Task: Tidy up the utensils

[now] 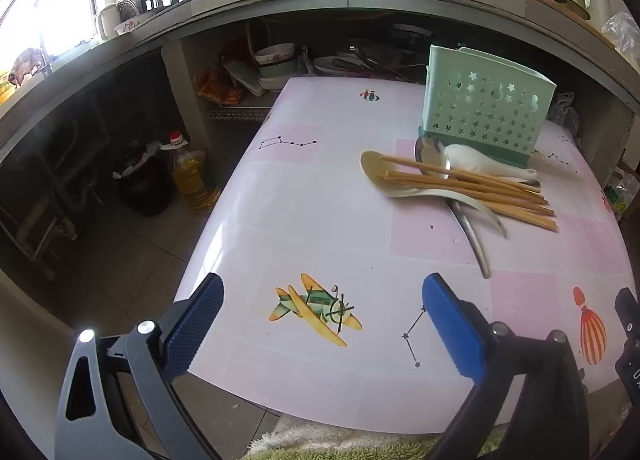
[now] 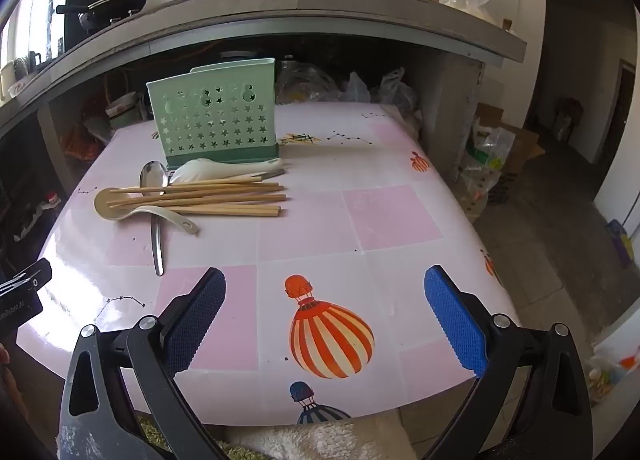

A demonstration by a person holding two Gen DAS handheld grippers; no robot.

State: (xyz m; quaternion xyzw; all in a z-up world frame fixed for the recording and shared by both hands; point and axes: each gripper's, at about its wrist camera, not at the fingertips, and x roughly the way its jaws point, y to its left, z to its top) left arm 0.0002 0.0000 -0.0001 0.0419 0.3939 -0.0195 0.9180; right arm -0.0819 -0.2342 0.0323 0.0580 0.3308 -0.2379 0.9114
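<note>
Wooden chopsticks (image 2: 200, 196) lie crosswise upper left of the empty, spread right gripper (image 2: 326, 314); left gripper (image 1: 322, 318) likewise spread, empty.

Three spoons (image 2: 154, 216), several chopsticks (image 2: 224, 196), one holder (image 2: 212, 120)

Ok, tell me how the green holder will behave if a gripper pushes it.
The holder is tall, thin-walled and perforated, so probably light and apt to slide on the glossy tablecloth. It looks empty, so a push near its top may tip it. The white spoon lying against its base could get shoved along.
</note>
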